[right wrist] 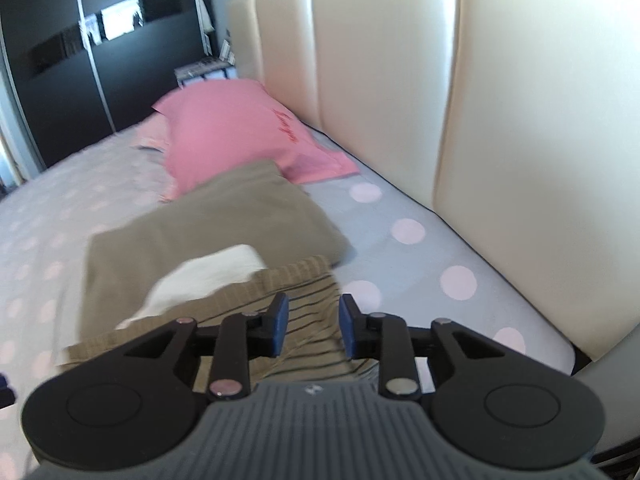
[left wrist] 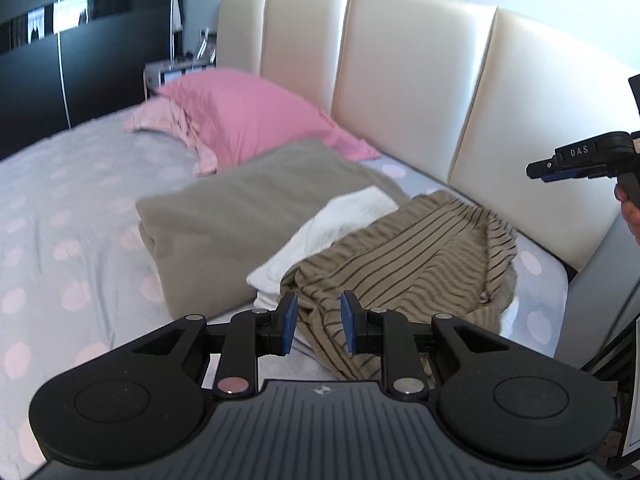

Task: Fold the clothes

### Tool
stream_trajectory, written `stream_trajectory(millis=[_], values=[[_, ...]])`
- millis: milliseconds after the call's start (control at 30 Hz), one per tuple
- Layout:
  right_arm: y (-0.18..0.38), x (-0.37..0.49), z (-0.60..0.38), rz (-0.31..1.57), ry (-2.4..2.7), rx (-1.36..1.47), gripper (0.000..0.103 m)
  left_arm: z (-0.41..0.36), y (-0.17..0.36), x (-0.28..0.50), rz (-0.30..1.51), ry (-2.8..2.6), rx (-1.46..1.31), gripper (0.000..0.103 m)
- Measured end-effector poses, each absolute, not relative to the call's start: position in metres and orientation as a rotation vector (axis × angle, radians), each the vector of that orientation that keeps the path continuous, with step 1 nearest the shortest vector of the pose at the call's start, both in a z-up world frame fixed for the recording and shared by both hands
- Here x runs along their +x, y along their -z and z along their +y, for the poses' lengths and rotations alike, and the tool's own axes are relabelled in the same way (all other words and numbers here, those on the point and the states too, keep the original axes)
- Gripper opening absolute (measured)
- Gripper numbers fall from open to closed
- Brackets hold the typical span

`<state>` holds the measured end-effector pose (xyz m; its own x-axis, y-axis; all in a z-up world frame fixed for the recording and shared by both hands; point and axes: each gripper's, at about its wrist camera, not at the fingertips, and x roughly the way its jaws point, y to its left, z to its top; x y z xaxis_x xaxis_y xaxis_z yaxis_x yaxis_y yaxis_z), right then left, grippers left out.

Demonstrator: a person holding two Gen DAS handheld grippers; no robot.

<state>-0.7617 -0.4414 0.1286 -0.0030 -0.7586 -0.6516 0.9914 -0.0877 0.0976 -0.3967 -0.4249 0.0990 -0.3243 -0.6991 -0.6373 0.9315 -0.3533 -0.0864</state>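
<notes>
Both your tools, left tool (left wrist: 318, 322) and right tool (right wrist: 309, 326), hang released with nothing between the pads. The striped garment (left wrist: 404, 264) lies rumpled on the bed (left wrist: 60, 220) over a white cloth (left wrist: 340, 220), not yet neatly folded.

Garments on the bed (left wrist: 60, 208): three. One tan striped garment (left wrist: 408, 264), crumpled. One white garment (left wrist: 332, 228), partly under the striped one. One plain olive-grey folded piece (left wrist: 224, 220), the largest of the three.

Pillows: two. One solid pink pillow (left wrist: 248, 120), and one paler patterned pillow (left wrist: 160, 120) lying partly beneath it.

Headboard: one, made up of four cream padded panels (left wrist: 408, 64) visible from the left wrist view.

Claws: two. Left claw (left wrist: 319, 322) and right claw (right wrist: 313, 326), each with two blue pads, four pads in all.

Wardrobe: one dark wardrobe (left wrist: 100, 60); the number of doors cannot be told.
</notes>
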Motion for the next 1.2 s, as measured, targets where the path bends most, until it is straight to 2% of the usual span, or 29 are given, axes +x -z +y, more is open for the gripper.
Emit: stream_trajectory(millis=[233, 333, 367, 467, 633, 767, 967, 1200], values=[[-0.153, -0.710, -0.359, 0.392, 1.486, 0.562, 0.037, -0.388, -0.119, -0.393, 0.468, 1.894, 0.592, 0.023], [-0.155, -0.689, -0.323, 0.363, 1.517, 0.564, 0.042, -0.373, -0.120, -0.393, 0.406, 1.887, 0.598, 0.035], [-0.154, -0.683, -0.311, 0.345, 1.522, 0.557, 0.043, -0.368, -0.121, -0.393, 0.384, 1.892, 0.599, 0.042], [-0.147, -0.665, -0.279, 0.314, 1.537, 0.520, 0.051, -0.354, -0.121, -0.395, 0.316, 1.900, 0.605, 0.044], [-0.124, -0.640, -0.244, 0.272, 1.571, 0.515, 0.052, -0.339, -0.114, -0.401, 0.229, 1.905, 0.612, 0.051], [-0.111, -0.626, -0.222, 0.232, 1.635, 0.464, 0.057, -0.331, -0.108, -0.401, 0.219, 1.910, 0.579, 0.061], [-0.091, -0.617, -0.205, 0.131, 1.722, 0.375, 0.060, -0.321, -0.093, -0.399, 0.207, 1.887, 0.551, 0.063], [-0.059, -0.610, -0.206, 0.075, 1.751, 0.413, 0.063, -0.317, -0.079, -0.395, 0.188, 1.821, 0.519, 0.067]])
